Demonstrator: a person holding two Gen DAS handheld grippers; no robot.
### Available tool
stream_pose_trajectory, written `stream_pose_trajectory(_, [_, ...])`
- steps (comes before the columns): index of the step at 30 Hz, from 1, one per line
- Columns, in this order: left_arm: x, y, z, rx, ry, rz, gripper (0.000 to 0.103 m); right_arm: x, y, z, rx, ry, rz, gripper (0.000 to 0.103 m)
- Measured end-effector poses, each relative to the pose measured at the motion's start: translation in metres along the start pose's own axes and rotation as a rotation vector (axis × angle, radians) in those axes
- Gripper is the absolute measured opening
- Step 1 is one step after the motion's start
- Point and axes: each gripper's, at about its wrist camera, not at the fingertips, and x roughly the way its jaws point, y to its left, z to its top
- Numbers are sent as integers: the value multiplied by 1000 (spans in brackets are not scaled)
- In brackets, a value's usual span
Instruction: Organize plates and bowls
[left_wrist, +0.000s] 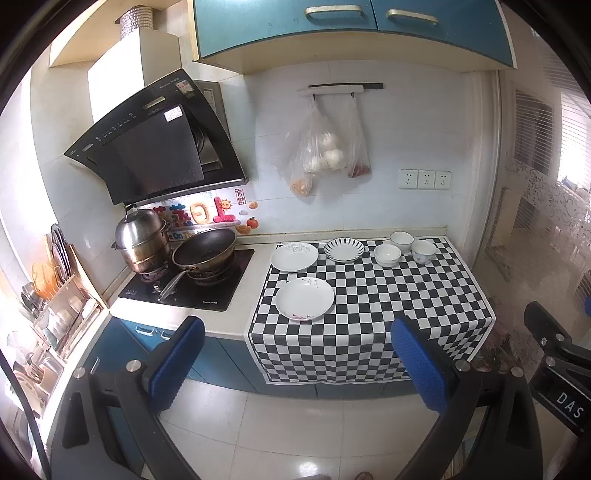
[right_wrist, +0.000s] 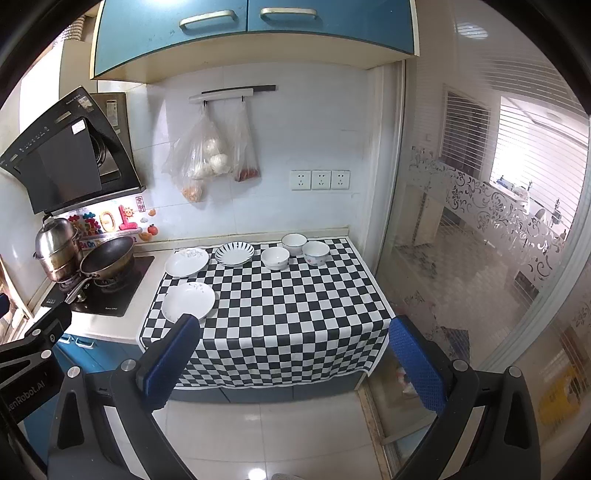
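My left gripper (left_wrist: 299, 363) and right gripper (right_wrist: 295, 360) both hang spread wide over the floor, holding nothing, short of the checkered cloth (left_wrist: 373, 317) draping the counter edge. Nearest sits a white plate (left_wrist: 305, 299); the cloth's right side lies bare. At the back: two more plates (left_wrist: 294, 256) (left_wrist: 344, 249) and three bowls (left_wrist: 387, 254) (close together). The wok (left_wrist: 204, 251) crowds the left.

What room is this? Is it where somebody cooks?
Yes, it looks like a home kitchen: a wok and steel steamer pot sit on a stove under a range hood, with plates and bowls nearby.
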Motion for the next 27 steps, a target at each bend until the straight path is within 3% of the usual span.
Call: stream_pose_trajectory(27, [11,-2,3,14,19,-6,103,8,-2,-1,10,8,3,103])
